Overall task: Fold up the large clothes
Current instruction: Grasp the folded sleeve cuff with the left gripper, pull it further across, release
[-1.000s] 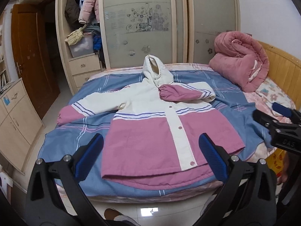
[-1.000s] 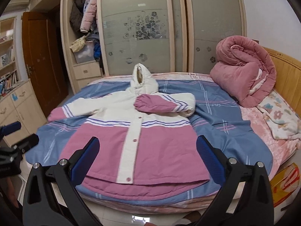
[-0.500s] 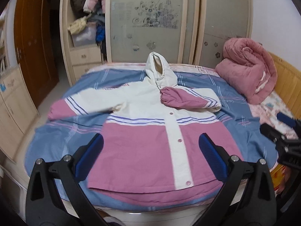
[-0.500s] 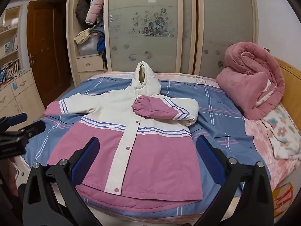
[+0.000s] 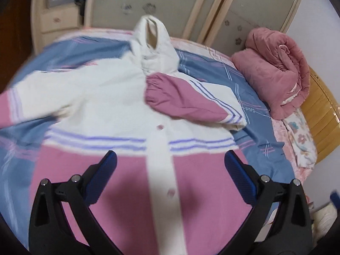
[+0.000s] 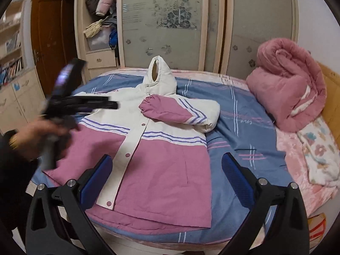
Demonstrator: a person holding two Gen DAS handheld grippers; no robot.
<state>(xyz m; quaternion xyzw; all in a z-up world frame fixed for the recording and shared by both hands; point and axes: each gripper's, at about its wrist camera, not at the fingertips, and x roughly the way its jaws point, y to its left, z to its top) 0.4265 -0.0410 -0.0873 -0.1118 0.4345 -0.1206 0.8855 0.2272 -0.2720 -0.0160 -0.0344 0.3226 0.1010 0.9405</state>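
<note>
Right wrist only: left gripper [image 6: 85,85] over jacket [image 6: 153,165].

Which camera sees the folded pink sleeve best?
The right wrist view: the folded sleeve is sharp there, lying across the jacket chest below the hood. The left wrist view shows it larger and closer, but somewhat blurred.

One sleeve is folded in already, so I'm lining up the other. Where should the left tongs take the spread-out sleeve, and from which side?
Grip the pink cuff end of the spread-out sleeve, coming in from the jacket's outer left side. It lies flat on the bedsheet, pointing away from the jacket; holding the tip lets it swing across like the folded sleeve. The left tongs are open.
</note>
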